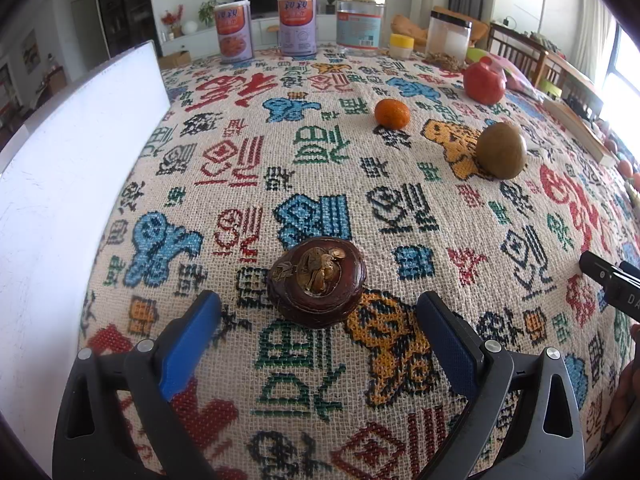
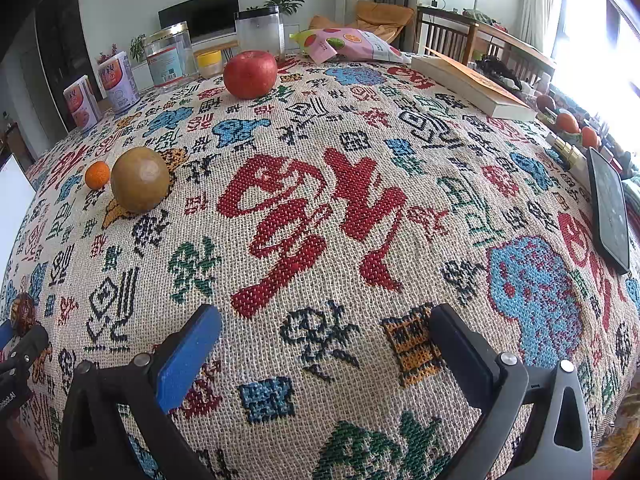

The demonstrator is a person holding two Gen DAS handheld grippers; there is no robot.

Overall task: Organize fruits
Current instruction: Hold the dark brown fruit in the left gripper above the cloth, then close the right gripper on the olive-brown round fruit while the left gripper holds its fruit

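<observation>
Covering the whole counter (image 2: pixel 320 200), a woven cloth with bright characters; standing off the left side, a white board (image 1: pixel 60 200), purpose unclear. Ranked along the far edge, two printed cans (image 1: pixel 264 26), a clear jar (image 1: pixel 359 20) and a lidded canister (image 1: pixel 448 38). Lying loose and well apart on the cloth, largest first: red apple (image 2: pixel 250 74) at the far side, brown-green round fruit (image 2: pixel 140 179) nearer, small orange (image 2: pixel 97 175) just beside it. Nearest of all, a dark brown wrinkled fruit (image 1: pixel 316 282), just ahead of the left tool (image 1: pixel 318 312) and roughly centred on its gap; blue pads spread wide, nothing gripped, no contact visible. Right tool (image 2: pixel 326 326) likewise released and empty over bare cloth. Judged as the very start of a pick: no fruit gathered anywhere yet. Calling next for a short push forward and down to bring the pads alongside the dark fruit, then a gentle squeeze. No bowl or tray in sight, so destination unknown; more fruit at the right rim too small to identify.
</observation>
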